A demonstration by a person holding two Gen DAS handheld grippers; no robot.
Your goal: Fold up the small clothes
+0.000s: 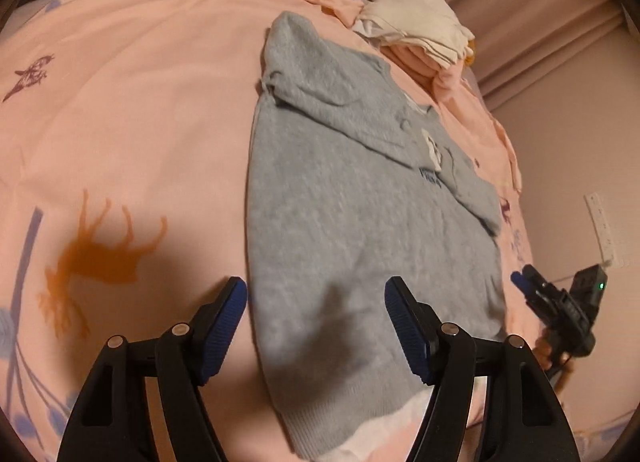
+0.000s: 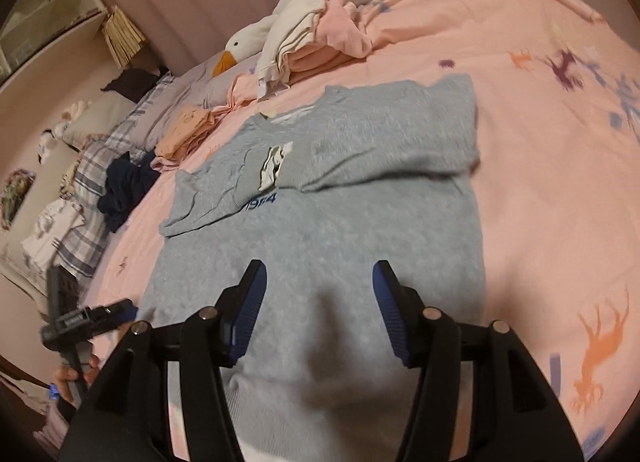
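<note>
A grey knit sweater (image 1: pixel 360 222) (image 2: pixel 320 230) lies flat on the pink bedspread (image 1: pixel 140 122) (image 2: pixel 540 182). Both of its sleeves are folded across the chest, and a white label shows at the neck. My left gripper (image 1: pixel 315 290) hovers open over the hem's left side, one finger past the sweater's edge and nothing between the pads. My right gripper (image 2: pixel 319 274) stands open above the lower middle of the sweater, also empty. Each view catches the other gripper at the bed's near edge, held by a hand.
A pile of pink and white clothes (image 1: pixel 420 34) (image 2: pixel 304 46) lies behind the sweater, with a goose plush (image 2: pixel 248 42) beside it. A folded orange garment (image 2: pixel 184 134), a dark navy heap (image 2: pixel 124 186) and plaid pillows (image 2: pixel 92 166) lie along the far side.
</note>
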